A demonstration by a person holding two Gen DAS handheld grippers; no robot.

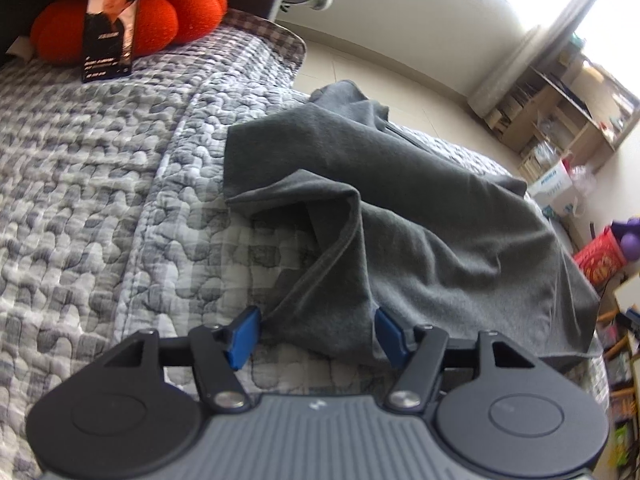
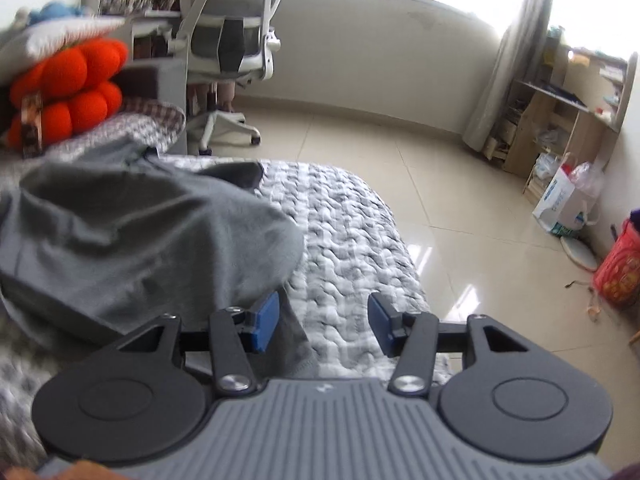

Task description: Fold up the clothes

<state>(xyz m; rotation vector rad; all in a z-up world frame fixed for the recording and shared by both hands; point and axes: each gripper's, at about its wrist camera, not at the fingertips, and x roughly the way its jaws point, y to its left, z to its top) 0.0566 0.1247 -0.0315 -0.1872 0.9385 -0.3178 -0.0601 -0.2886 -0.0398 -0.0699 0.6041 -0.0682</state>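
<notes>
A dark grey garment [image 1: 400,208] lies rumpled on the quilted bed [image 1: 88,184], partly folded over itself. My left gripper [image 1: 316,334] is open, its blue pads on either side of a hanging fold of the garment's near edge. In the right wrist view the same garment [image 2: 132,236] bulges at the left. My right gripper [image 2: 324,326] is open over the quilt [image 2: 352,232]; a strip of grey cloth lies by its left pad [image 2: 266,320], and the jaws hold nothing.
An orange cushion [image 1: 160,12] and a propped phone [image 1: 110,24] stand at the head of the bed. A white office chair [image 2: 232,40], tiled floor [image 2: 460,200], wooden shelves [image 2: 560,112] and bags [image 2: 564,200] lie past the bed's edge.
</notes>
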